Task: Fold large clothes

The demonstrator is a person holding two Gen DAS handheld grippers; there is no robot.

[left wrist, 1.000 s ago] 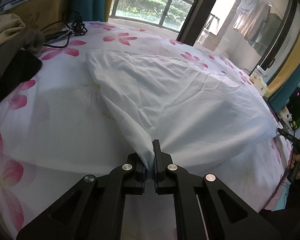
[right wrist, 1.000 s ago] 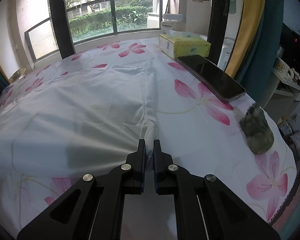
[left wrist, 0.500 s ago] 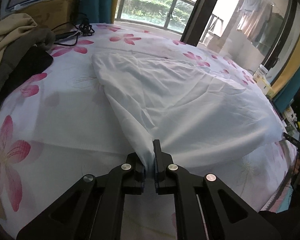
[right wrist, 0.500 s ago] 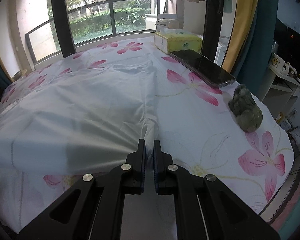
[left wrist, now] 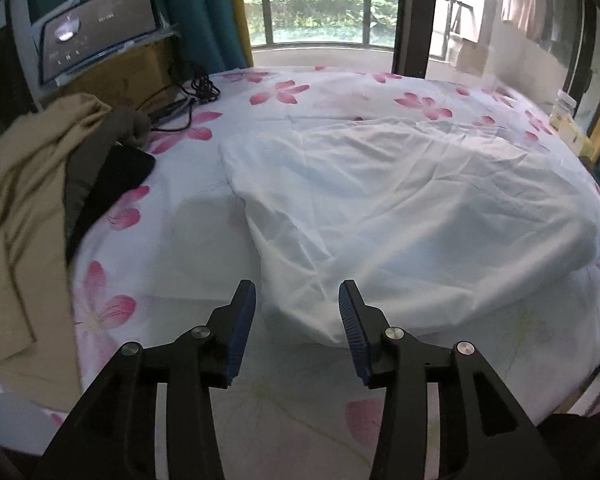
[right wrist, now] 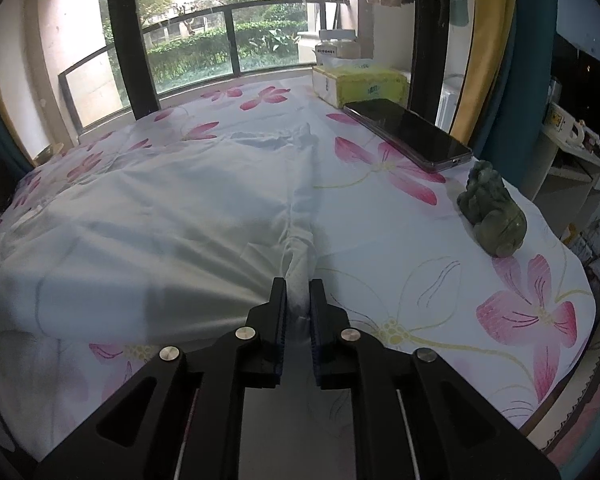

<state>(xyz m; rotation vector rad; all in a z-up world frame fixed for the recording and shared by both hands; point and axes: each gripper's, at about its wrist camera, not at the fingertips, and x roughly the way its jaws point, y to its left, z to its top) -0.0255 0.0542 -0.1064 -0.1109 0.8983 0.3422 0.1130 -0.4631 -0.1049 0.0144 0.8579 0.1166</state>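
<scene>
Left wrist view: left hand-held gripper (left wrist: pixel 297 304), bottom centre, jaws parted after just opening, blue pads clear of the cloth; a corner of the white garment (left wrist: pixel 400 216) lies on the surface between the fingertips, not pinched. Garment: large, white, wrinkled, spread flat across centre and right of the frame on the floral sheet (left wrist: pixel 168 240), white with pink blossoms. Left edge: tan cloth (left wrist: pixel 20 184) heaped over dark clothing (left wrist: pixel 108 180). Upper left: black cables (left wrist: pixel 192 96), a cardboard box (left wrist: pixel 120 76) carrying a dark panel (left wrist: pixel 100 36). Top: balcony railing (left wrist: pixel 320 8), greenery beyond.

Right wrist view: right hand-held gripper (right wrist: pixel 298 294), bottom centre, jaws nearly together, pinching a bunched fold of the white garment's (right wrist: pixel 172 220) edge. Garment fills the centre and left. Right of it on the sheet: green stone figurine (right wrist: pixel 492 212); farther up, a dark phone (right wrist: pixel 408 132) lying flat; a yellow tissue box (right wrist: pixel 360 84) just beyond the phone; a lidded jar (right wrist: pixel 338 44) behind the box.
</scene>
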